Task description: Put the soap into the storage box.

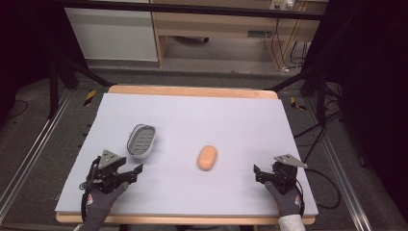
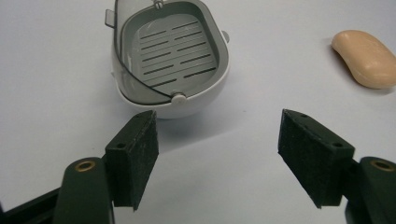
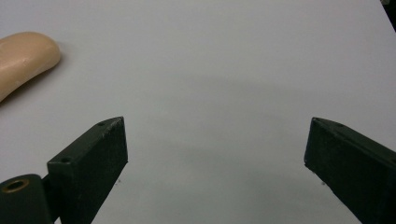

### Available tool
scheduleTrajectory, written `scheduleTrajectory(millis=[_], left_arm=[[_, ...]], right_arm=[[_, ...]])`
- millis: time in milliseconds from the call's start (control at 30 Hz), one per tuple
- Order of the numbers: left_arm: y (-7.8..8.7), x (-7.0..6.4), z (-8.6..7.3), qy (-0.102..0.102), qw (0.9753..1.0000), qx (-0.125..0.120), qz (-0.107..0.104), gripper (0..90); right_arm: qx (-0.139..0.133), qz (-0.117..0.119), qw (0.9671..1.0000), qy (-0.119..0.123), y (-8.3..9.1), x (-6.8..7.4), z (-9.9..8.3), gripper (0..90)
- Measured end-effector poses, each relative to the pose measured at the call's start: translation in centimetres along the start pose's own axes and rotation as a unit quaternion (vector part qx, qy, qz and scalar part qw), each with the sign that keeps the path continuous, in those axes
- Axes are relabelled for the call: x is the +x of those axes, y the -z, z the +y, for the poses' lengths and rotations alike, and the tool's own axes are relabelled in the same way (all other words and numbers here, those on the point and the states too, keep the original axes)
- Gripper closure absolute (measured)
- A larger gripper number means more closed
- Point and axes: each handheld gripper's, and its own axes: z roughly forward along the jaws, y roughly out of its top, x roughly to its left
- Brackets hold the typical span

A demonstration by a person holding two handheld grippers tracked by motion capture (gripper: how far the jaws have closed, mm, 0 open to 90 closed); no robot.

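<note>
A peach soap bar [image 1: 207, 158] lies on the pale mat near the table's middle. To its left stands a white soap dish [image 1: 142, 141] with a grey slotted insert, nothing in it. My left gripper [image 1: 131, 169] rests near the front left, just in front of the dish, open and holding nothing. In the left gripper view the soap dish [image 2: 170, 56] sits just beyond the open jaws, with the soap bar [image 2: 371, 58] at the upper right. My right gripper [image 1: 264, 172] is at the front right, open and holding nothing. In its own view the soap bar [image 3: 23, 58] lies far left.
The pale mat [image 1: 240, 120] covers a wooden table whose edge [image 1: 192, 91] shows at the back. Black frame legs [image 1: 53, 86] stand at both back corners. Cables [image 1: 327, 187] trail on the floor to the right. A cabinet stands beyond the table.
</note>
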Motion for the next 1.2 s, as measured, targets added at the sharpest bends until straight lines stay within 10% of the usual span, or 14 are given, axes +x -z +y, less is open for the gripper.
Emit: scheduleTrajectory(millis=[1200], left_arm=[[-3.1,-7.6,5.9,-0.05,0.9971,-0.017,-0.055,25.6]], right_arm=[[-0.011,-0.008,0.9999,0.007,0.2,0.3,0.2,6.0]])
